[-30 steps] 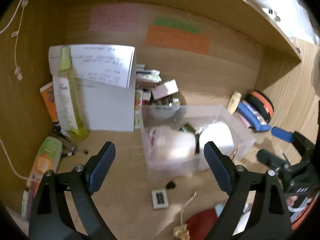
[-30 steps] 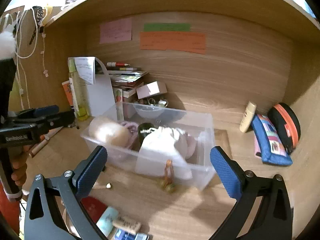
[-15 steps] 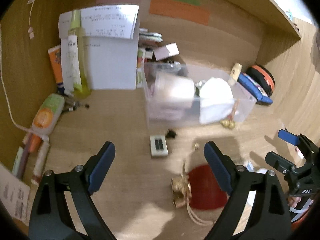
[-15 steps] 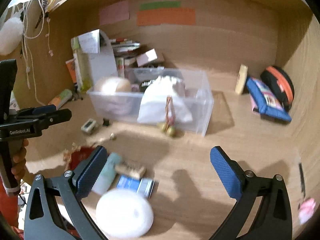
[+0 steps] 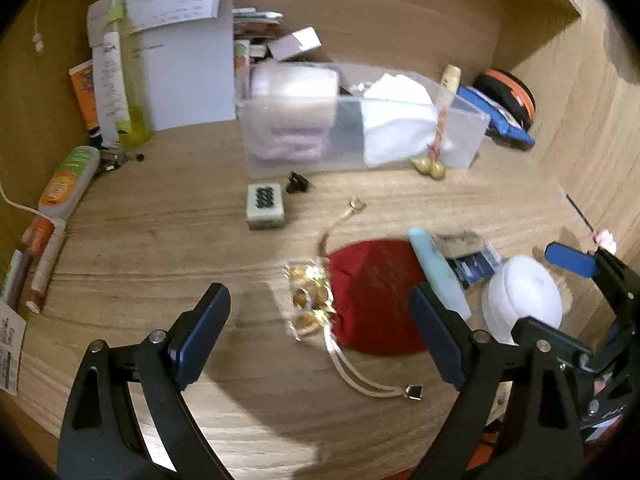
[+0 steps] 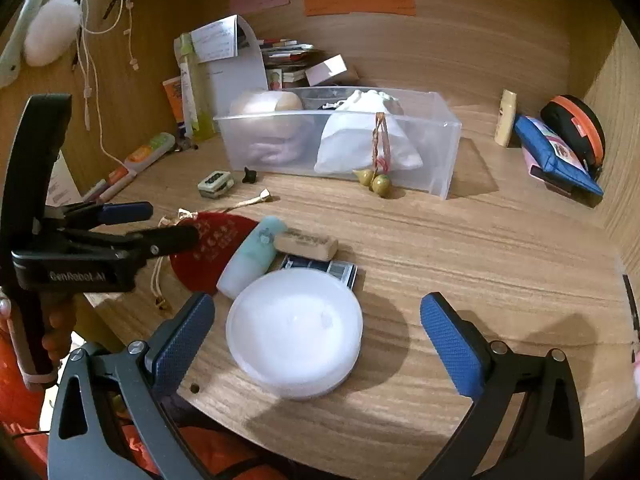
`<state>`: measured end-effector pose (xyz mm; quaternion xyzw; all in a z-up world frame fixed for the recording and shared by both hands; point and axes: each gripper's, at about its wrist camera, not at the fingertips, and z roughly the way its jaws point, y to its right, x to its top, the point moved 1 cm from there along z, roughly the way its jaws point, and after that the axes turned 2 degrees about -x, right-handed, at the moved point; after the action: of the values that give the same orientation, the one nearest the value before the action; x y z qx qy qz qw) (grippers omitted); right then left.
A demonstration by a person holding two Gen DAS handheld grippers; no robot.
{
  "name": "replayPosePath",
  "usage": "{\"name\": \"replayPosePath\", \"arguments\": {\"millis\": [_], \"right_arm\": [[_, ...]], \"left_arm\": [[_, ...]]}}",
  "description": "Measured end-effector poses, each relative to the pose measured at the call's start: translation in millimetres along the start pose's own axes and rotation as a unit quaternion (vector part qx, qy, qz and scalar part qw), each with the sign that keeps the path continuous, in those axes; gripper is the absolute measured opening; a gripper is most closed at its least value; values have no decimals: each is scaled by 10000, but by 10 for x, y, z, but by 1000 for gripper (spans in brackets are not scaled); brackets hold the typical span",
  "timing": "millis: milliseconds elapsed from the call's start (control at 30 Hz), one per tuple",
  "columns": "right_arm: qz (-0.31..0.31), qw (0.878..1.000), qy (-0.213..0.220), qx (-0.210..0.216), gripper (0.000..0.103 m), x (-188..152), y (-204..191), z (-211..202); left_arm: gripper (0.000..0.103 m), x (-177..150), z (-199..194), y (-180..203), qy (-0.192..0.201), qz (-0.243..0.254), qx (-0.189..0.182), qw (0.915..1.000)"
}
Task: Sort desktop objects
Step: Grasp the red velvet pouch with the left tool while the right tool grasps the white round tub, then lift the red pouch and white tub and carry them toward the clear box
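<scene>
The left gripper [image 5: 320, 336] hangs over the front edge of the wooden desk [image 5: 160, 240], jaws wide apart and empty. Between its blue pads [image 5: 204, 332] lie a round red fabric pouch [image 5: 376, 300] and, touching it, a clear packet of gold foil coins [image 5: 310, 300]. Towards the right edge are a pale teal tube [image 5: 438, 276] and a round white plastic lid [image 5: 522, 296], with the right gripper [image 5: 572, 264] just beside the lid. Farther back sits a small green-grey block with black holes [image 5: 265, 204], and near the back edge a clear plastic bin [image 5: 464, 136] holding a white cloth bag [image 5: 396, 124].
</scene>
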<state>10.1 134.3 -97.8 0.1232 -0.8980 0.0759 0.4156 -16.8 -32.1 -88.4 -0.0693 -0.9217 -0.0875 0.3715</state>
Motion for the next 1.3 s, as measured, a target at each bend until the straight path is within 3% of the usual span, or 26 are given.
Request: {"name": "replayPosePath", "arguments": {"millis": [267, 500, 700, 767, 867, 967, 1300], "right_arm": [[158, 9999, -15, 55, 102, -70, 35, 17], [-73, 10000, 22, -54, 100, -109, -41, 73], [-51, 10000, -10, 25, 76, -111, 11, 130], [-63, 10000, 5, 9, 62, -101, 20, 124], [-14, 10000, -14, 84, 63, -93, 50, 115], [41, 9999, -32, 101, 62, -90, 82, 105], [418, 9988, 57, 242, 62, 5, 279, -5]], "left_arm": [[94, 10, 168, 141, -215, 260, 110, 9994], [94, 64, 258, 230, -137, 408, 125, 9990], [70, 75, 252, 333, -7, 569, -51, 9984], [60, 74, 256, 371, 41, 636, -115, 9979], [39, 96, 261, 420, 58, 693, -219, 9973], [29, 127, 283, 434, 79, 641, -260, 9976], [25, 187, 95, 265, 405, 130, -438, 9981]]}}
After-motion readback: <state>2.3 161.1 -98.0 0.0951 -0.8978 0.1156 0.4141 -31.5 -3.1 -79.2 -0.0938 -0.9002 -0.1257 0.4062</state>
